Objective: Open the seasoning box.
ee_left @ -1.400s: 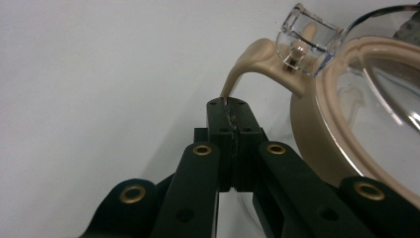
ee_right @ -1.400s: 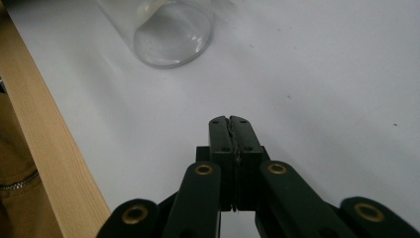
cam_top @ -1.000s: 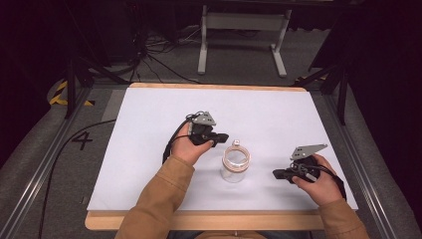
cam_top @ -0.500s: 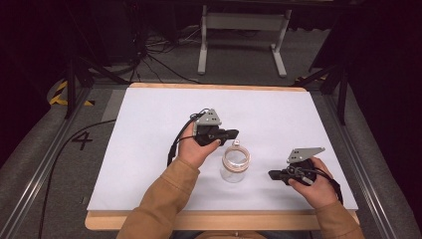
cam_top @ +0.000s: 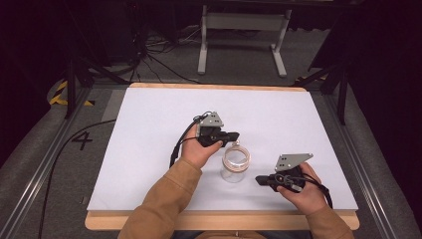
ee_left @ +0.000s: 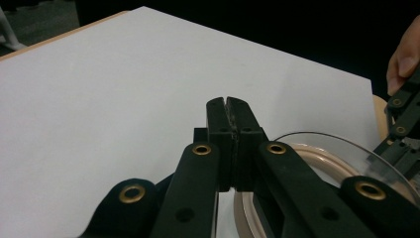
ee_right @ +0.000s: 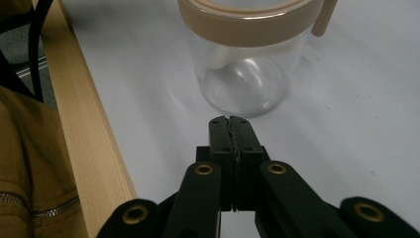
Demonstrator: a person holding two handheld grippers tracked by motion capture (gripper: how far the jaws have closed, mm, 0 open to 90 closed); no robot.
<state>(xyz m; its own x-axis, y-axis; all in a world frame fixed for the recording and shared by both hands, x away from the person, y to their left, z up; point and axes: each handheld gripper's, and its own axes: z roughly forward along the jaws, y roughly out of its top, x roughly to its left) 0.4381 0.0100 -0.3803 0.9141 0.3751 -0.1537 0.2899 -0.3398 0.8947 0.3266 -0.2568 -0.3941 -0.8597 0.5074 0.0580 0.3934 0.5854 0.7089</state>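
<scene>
While seen from above, left to right: left gripper point(cam_top: 230, 136), jaws pressed together on nothing, tips hanging just over the far rim of a clear jar point(cam_top: 235, 164). Jar upright near the front middle of the white table point(cam_top: 149, 129), tan ring at its mouth. Right gripper point(cam_top: 261, 180), jaws likewise closed and empty, level, pointing leftward at the jar's side, near but apart. Left gripper nearer.
</scene>
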